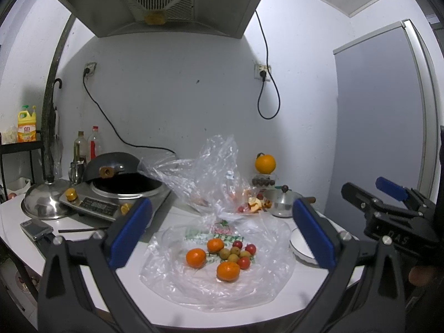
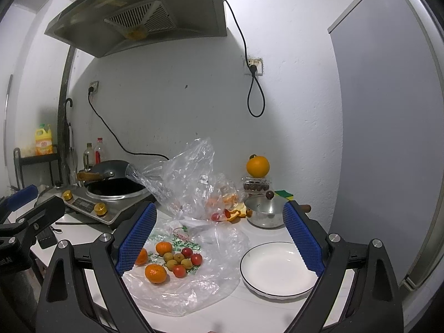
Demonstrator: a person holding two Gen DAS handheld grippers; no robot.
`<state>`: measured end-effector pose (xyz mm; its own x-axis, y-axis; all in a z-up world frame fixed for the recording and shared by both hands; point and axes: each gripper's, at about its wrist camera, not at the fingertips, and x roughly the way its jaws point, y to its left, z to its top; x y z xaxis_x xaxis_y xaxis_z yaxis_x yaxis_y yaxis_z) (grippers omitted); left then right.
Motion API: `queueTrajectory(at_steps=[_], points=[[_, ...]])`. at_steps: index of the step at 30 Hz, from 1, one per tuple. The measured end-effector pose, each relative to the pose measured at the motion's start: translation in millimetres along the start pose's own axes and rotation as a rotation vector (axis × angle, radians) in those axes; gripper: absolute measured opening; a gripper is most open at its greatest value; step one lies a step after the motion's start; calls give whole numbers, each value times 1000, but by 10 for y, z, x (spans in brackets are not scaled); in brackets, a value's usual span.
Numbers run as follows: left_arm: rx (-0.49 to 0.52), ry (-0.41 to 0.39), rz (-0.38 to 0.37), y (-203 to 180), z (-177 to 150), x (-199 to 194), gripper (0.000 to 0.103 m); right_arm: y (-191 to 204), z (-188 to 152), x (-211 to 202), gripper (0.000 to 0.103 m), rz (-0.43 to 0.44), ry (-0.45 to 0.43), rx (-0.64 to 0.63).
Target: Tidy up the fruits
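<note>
Both hand-held grippers, left [image 1: 222, 233] & right [image 2: 219, 238], hover w/ jaws wide apart, holding nothing, above the fruits [image 2: 172, 260] piled on a flattened plastic bag [image 2: 194, 291] on the table [image 2: 249, 313], just beside an empty white plate [image 2: 277, 291]. Tangerines look light, soft-skinned: grip across the middle, gently; the small red & tan ones prob roll, bag film is slippery. One tangerine is half hidden behind the right gripper's finger, and contents of the crumpled bag further back are hard to make out.
</note>
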<state>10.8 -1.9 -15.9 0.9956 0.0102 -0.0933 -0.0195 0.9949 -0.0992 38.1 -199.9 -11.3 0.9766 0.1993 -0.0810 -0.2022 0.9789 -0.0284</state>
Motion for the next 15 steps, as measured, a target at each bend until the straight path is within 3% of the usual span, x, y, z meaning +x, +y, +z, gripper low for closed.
queueTrajectory(at_steps=[15], points=[[10,5,2,15,-58,64,102,-5,-18,54,94,1,8,2]])
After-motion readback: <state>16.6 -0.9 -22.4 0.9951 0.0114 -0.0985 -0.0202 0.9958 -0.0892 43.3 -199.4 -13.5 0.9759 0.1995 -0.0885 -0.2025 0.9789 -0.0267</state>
